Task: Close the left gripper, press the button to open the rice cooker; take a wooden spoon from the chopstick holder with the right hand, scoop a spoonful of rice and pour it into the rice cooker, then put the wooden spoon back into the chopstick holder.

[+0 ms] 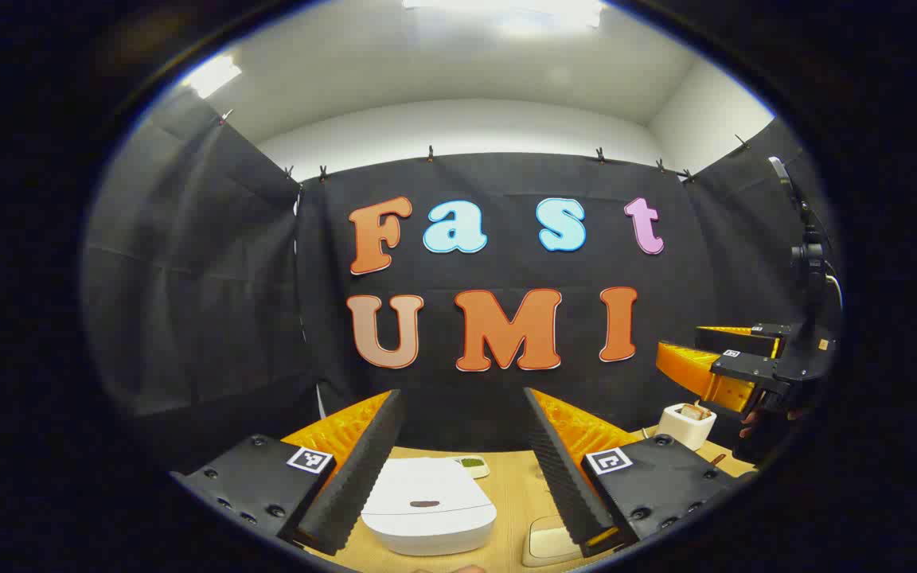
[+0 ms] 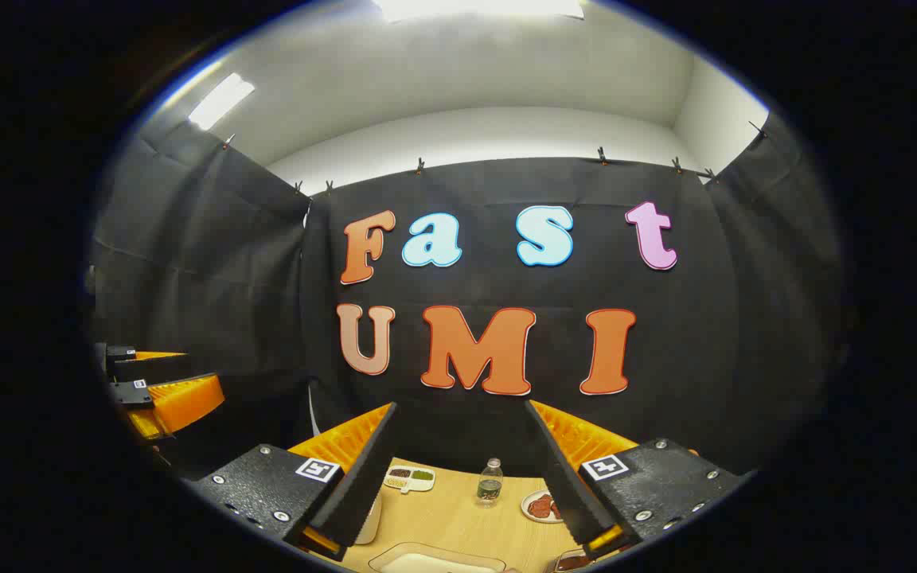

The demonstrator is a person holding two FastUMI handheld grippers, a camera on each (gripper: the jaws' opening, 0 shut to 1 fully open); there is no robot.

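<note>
i am holding my left gripper (image 1: pixel 458 469) up over the wooden table (image 1: pixel 510 493), its two fingers spread wide apart and pinching nothing. between those fingers, low down and closer to the left one, the white rice cooker (image 1: pixel 428 505) is sitting with its lid down, a small dark mark on the top. just beyond the cooker a small dish (image 1: pixel 472 465) with something green in it is lying near the wall. under the tip of the right finger a pale tray (image 1: pixel 548 541) is peeking out. off past the right finger the white chopstick holder (image 1: pixel 685 424) is standing on the table, and above it my other gripper is hanging in the air. in the right gripper view i am holding my right gripper (image 2: pixel 462 477) wide open too, nothing between its fingers. between them a small clear bottle (image 2: pixel 490 482) is standing upright, with a divided dish (image 2: pixel 410 476) near the left finger and a plate (image 2: pixel 540 507) with something red touching the right finger's edge. the spoon i cannot make out.
</note>
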